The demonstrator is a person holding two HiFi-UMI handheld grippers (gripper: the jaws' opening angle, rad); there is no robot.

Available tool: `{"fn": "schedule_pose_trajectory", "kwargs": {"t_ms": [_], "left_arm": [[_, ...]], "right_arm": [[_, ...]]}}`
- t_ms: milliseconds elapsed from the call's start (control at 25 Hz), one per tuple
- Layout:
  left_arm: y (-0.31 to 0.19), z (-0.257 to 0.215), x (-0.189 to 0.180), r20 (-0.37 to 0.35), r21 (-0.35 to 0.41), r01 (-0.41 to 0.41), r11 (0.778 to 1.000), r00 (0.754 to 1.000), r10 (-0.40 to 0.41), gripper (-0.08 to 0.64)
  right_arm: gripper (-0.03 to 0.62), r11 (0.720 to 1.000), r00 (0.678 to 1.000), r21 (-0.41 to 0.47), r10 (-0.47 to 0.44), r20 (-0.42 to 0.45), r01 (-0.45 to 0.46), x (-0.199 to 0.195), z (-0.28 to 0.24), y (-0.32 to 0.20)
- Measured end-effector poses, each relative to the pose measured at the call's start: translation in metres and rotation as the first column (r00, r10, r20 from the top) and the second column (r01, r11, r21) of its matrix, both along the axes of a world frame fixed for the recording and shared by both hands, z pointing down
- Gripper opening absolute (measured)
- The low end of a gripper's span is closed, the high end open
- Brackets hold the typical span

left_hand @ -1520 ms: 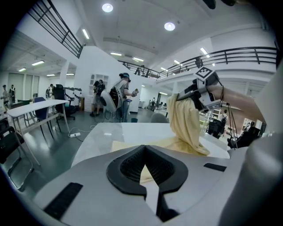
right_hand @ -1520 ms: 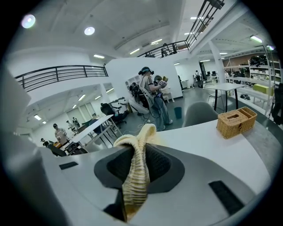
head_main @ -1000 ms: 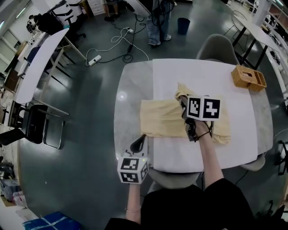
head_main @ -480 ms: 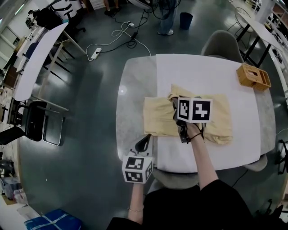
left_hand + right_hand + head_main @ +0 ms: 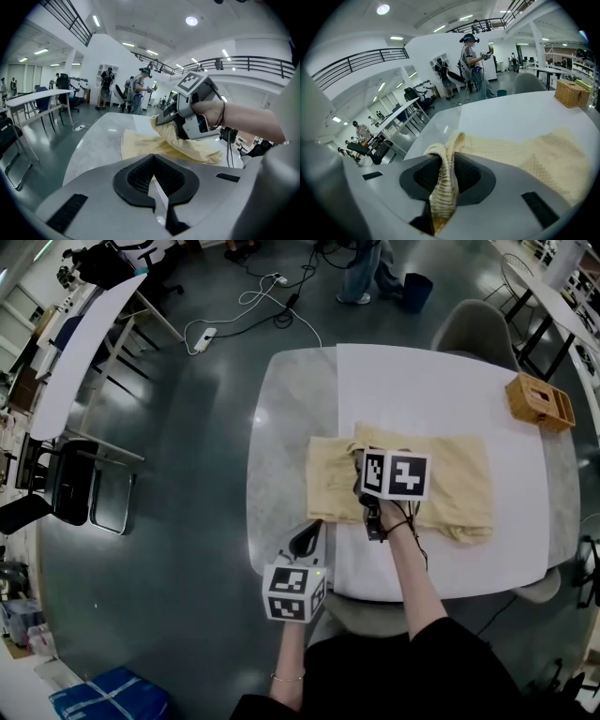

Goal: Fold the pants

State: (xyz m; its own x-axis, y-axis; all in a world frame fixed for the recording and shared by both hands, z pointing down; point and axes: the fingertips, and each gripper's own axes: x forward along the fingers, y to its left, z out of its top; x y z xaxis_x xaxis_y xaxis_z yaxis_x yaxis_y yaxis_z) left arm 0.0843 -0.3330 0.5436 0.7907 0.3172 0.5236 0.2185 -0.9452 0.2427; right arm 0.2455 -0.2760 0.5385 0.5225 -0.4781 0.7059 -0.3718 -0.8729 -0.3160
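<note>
Pale yellow pants point(image 5: 450, 486) lie spread across the white table top point(image 5: 422, 381). My right gripper point(image 5: 361, 458) is shut on a ribbed edge of the pants point(image 5: 443, 178), which bunches up between its jaws above the left half of the garment. The rest of the fabric point(image 5: 543, 159) trails off to the right. My left gripper point(image 5: 303, 542) hovers at the table's near left edge, jaws together with nothing in them, and points at the pants point(image 5: 140, 145). In its view, the right gripper point(image 5: 161, 119) lifts a fold of cloth.
A wicker basket point(image 5: 541, 401) stands at the far right corner of the table. The table's left strip is bare grey stone point(image 5: 281, 427). A grey chair point(image 5: 478, 329) sits at the far side. Cables point(image 5: 253, 310) lie on the floor, and people stand beyond.
My right gripper has carried the pants' edge lower and to the left over the garment. The left gripper has sunk a little near the table's edge.
</note>
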Motion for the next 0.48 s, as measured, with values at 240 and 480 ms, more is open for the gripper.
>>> {"fn": "schedule_pose_trajectory", "kwargs": {"t_ms": [240, 480], "left_arm": [[-0.003, 0.008, -0.002, 0.017, -0.014, 0.009, 1.000, 1.000, -0.009, 0.014], [0.001, 0.018, -0.005, 0.038, -0.024, 0.011, 1.000, 0.999, -0.010, 0.014]], "right_arm": [[0.077, 1.000, 1.000, -0.021, -0.001, 0.025, 0.001, -0.004, 0.019, -0.014], [0.077, 0.998, 0.998, -0.055, 0.017, 0.056, -0.014, -0.009, 0.046, -0.018]]}}
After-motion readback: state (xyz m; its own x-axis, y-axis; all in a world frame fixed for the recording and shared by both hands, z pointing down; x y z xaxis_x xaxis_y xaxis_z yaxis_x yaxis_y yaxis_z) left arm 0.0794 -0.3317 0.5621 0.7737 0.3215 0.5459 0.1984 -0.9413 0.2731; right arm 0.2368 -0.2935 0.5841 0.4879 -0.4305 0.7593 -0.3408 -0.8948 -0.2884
